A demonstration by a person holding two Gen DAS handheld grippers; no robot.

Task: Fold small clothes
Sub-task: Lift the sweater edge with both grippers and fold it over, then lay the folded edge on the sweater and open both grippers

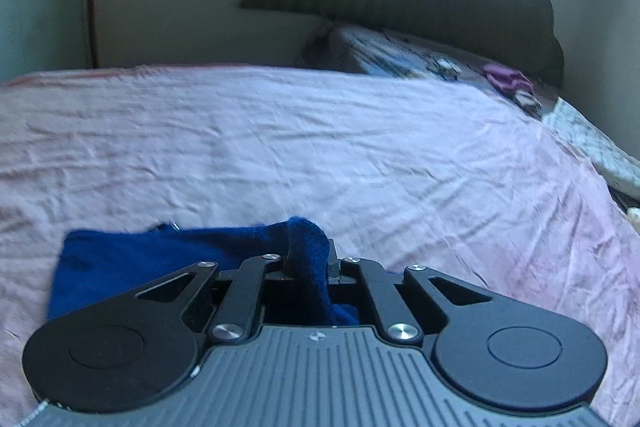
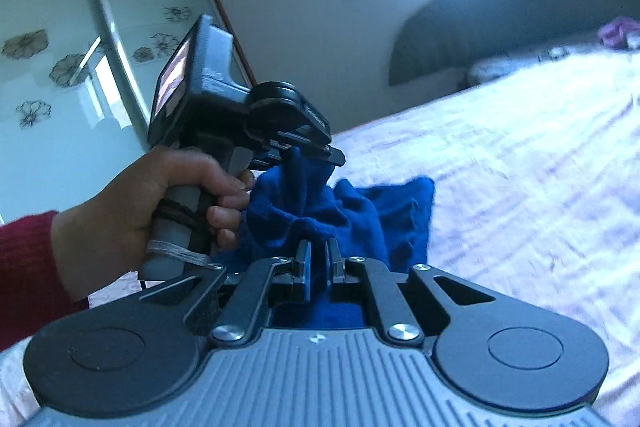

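Both hand-held grippers pinch the blue cloth (image 1: 120, 259) over the bed (image 1: 320, 147): the left hand-held gripper (image 1: 309, 263) grips one bunched edge, the right hand-held gripper (image 2: 318, 259) another fold.

The cloth (image 1: 132, 259) sits on the near side of the bed (image 1: 320, 147), bunched between the left gripper (image 1: 308, 263) and right gripper (image 2: 319, 263); wardrobe (image 2: 60, 47) far left.

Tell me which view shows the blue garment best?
Right wrist. There the blue garment hangs bunched between the left gripper and right gripper, both shut on it above the bed. Left wrist shows only a flat part and the pinched fold.
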